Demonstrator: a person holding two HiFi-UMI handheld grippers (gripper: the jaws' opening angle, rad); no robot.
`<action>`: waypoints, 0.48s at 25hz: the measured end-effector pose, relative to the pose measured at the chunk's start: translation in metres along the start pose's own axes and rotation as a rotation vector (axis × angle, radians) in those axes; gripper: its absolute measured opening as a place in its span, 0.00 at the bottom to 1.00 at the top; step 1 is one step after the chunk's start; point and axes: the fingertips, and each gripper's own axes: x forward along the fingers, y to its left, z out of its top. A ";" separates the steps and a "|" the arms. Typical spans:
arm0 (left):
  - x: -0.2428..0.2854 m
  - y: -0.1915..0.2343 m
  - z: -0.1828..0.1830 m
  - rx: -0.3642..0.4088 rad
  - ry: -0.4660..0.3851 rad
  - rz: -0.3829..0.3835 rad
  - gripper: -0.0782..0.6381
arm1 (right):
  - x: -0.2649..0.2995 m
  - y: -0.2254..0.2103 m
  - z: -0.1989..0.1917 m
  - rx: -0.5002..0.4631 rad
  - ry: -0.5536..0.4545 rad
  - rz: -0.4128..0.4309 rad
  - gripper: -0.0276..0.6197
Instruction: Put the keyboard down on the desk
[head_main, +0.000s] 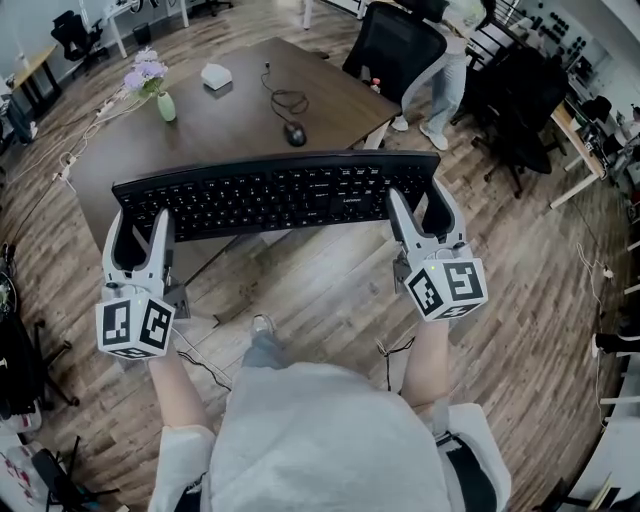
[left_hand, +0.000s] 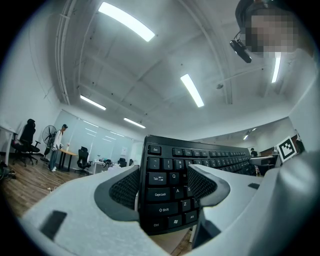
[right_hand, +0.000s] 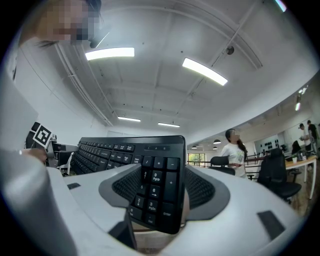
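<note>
Desk (head_main: 220, 135) before me: dark wood | left: vase (head_main: 166, 107) of flowers (head_main: 146, 72) | back: white box (head_main: 216, 76) | middle: mouse (head_main: 295, 134), loose cable (head_main: 285, 98)

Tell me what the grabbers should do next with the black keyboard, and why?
Probably ease the long black keyboard forward and down onto the brown wooden desk: the left gripper and right gripper clamp its ends, and it hangs at the desk's near edge.

Open office: wood-plank floor (head_main: 330, 290); black mesh office chair (head_main: 395, 50), more black chairs (head_main: 520, 110) beside it; light-wood side desk (head_main: 563, 128) at the edge; white ceiling (left_hand: 165, 55) carrying long strip lights (left_hand: 192, 90); glazed partition wall (left_hand: 100, 145) at the far end.
</note>
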 end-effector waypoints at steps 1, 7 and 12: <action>0.008 0.007 0.001 0.000 0.000 -0.002 0.51 | 0.010 0.001 0.000 0.000 -0.002 -0.002 0.44; 0.059 0.054 0.005 0.003 -0.001 -0.016 0.51 | 0.073 0.014 -0.001 0.002 -0.011 -0.017 0.44; 0.069 0.060 0.004 0.013 -0.011 -0.034 0.51 | 0.078 0.015 -0.005 0.005 -0.027 -0.034 0.44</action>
